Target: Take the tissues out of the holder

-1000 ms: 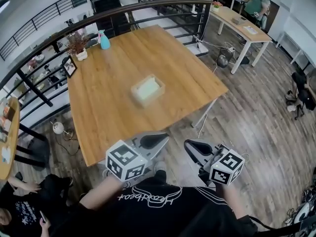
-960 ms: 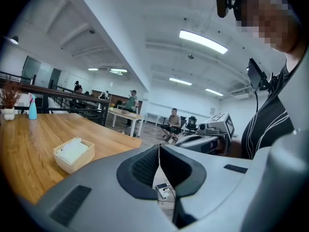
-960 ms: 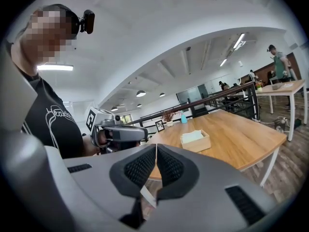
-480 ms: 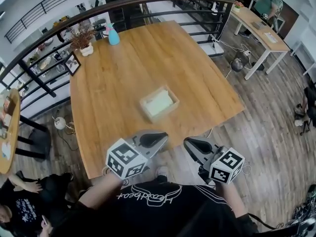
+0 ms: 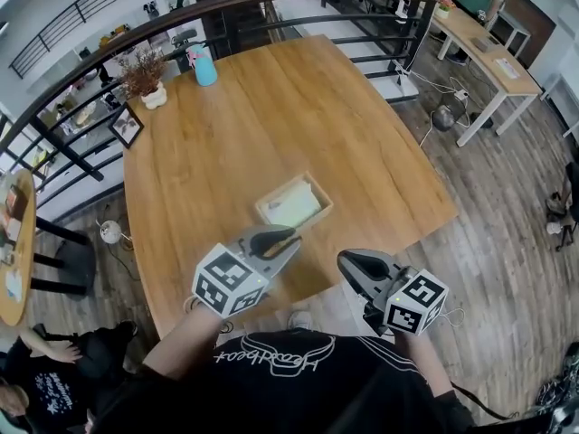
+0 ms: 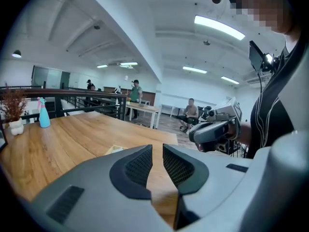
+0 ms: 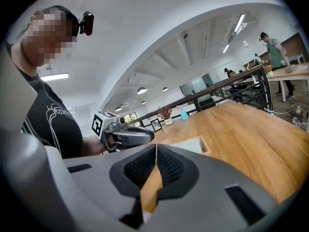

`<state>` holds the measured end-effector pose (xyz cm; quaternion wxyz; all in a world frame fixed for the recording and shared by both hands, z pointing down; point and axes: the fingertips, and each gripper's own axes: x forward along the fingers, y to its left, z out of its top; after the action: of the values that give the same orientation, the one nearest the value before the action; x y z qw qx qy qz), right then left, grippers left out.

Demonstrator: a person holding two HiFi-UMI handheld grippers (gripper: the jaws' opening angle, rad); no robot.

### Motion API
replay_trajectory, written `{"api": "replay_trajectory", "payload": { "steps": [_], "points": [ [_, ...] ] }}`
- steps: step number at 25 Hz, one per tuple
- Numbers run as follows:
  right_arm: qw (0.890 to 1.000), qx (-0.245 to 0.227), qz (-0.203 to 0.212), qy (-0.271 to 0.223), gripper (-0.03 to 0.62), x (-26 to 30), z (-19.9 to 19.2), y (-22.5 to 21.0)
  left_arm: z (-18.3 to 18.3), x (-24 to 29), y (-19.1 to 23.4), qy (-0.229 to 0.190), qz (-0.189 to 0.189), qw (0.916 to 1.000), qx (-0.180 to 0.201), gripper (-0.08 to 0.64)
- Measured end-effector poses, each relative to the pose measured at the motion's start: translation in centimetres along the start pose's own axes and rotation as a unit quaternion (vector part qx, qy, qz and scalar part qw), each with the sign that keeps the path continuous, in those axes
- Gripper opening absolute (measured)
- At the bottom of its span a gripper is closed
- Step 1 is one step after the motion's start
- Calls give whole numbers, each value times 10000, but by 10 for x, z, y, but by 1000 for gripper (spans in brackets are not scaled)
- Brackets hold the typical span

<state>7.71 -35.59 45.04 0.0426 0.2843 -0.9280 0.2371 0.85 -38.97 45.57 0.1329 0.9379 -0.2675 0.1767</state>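
Approach stage. Left claw (image 5: 291, 240) opening, narrow, empty; right claw (image 5: 349, 262) closed, empty. Next: reach white tissues (image 5: 295, 206) in shallow wooden holder (image 5: 282, 191).

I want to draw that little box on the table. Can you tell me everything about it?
The holder is a shallow, open-topped rectangular tray that looks like light wood, with low walls. A flat, pale stack of tissues fills it. It sits flat on the wooden table, near the person's edge, turned at a slant to that edge.
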Motion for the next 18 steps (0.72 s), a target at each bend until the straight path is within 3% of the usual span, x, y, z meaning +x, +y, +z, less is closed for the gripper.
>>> {"api": "replay_trajectory", "payload": {
  "steps": [12, 18],
  "points": [
    [9995, 134, 106, 251, 18, 29, 1, -35, -24, 39, 72, 746, 495, 9950, 449, 251],
    [9989, 226, 174, 366, 18, 37, -5, -42, -45, 60, 95, 1335, 475, 9868, 788, 299]
  ]
}}
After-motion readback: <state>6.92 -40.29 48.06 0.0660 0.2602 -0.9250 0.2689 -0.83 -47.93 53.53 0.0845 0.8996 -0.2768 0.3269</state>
